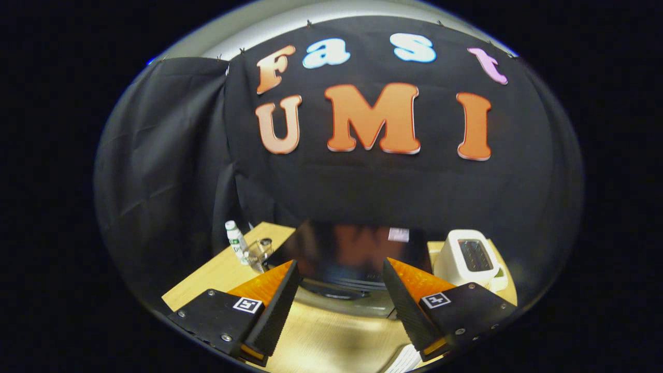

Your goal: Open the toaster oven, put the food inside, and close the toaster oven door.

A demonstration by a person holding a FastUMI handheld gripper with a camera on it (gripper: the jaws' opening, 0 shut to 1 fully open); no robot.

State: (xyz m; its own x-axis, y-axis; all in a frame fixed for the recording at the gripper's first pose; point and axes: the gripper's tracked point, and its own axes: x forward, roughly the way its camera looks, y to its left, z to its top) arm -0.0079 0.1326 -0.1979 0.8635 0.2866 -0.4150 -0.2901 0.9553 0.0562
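Gripper [339, 305] is held low over the wooden table [217, 272], pointing level toward the back of the booth, slightly raised so the fingers look across the tabletop. No hand or sleeve of the person is visible.

Jaws: spread wide, nothing between them, touching nothing. The ribbed pads [274, 308] face each other across a broad gap, with bare table surface below.

Toaster oven [357, 259]: dark, glossy, sits on the table just ahead of the fingertips, centred on the gap between them. Its top or front surface reflects the wall behind. A rounded dark handle or lower edge [336, 290] lies between the two tips. Whether the door is open or closed: cannot tell from this angle. The food for the task cannot be made out.

Other items: a white pop-up toaster [469, 256] stands beyond the right finger, just beside the oven. Beyond the left finger, near the table's far corner, a small white bottle [235, 241] with green on its label stands upright, and a clear glass jar [259, 253] stands just beside it, close to the oven's left side.
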